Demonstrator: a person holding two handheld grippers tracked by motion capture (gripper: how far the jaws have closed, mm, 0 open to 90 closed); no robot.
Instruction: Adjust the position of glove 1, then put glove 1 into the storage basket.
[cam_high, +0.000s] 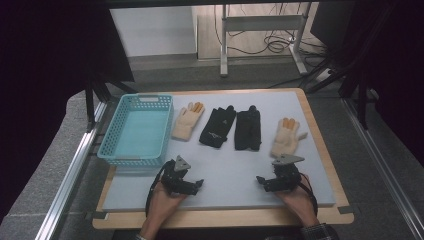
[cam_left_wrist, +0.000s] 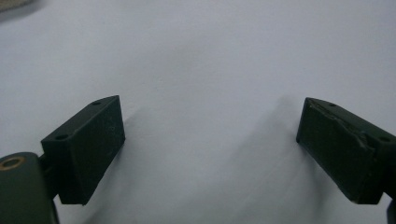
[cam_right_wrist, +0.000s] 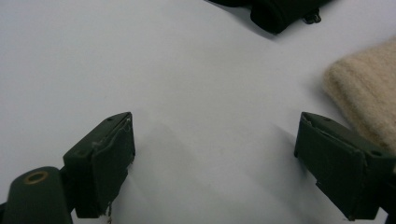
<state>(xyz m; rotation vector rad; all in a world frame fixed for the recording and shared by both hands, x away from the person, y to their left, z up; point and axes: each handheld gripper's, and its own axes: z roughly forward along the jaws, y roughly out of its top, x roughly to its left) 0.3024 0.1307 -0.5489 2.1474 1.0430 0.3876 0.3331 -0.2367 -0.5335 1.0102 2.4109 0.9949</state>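
Four gloves lie in a row on the pale grey mat (cam_high: 220, 165): a cream glove (cam_high: 187, 121), two black gloves (cam_high: 218, 126) (cam_high: 248, 130), and a second cream glove (cam_high: 285, 137). My left gripper (cam_high: 199, 184) rests low on the mat near the front, pointing right, open with bare mat between its jaws (cam_left_wrist: 210, 140). My right gripper (cam_high: 260, 180) rests opposite, pointing left, also open and empty (cam_right_wrist: 215, 154). In the right gripper view the cuff of a cream glove (cam_right_wrist: 369, 93) lies just beyond the right jaw and a black glove (cam_right_wrist: 275, 11) sits at the top edge.
A turquoise plastic basket (cam_high: 136, 129) stands empty at the left end of the table. The wooden table edge (cam_high: 225, 218) runs along the front. Metal rails (cam_high: 70, 170) flank the table, and a desk frame with cables stands behind.
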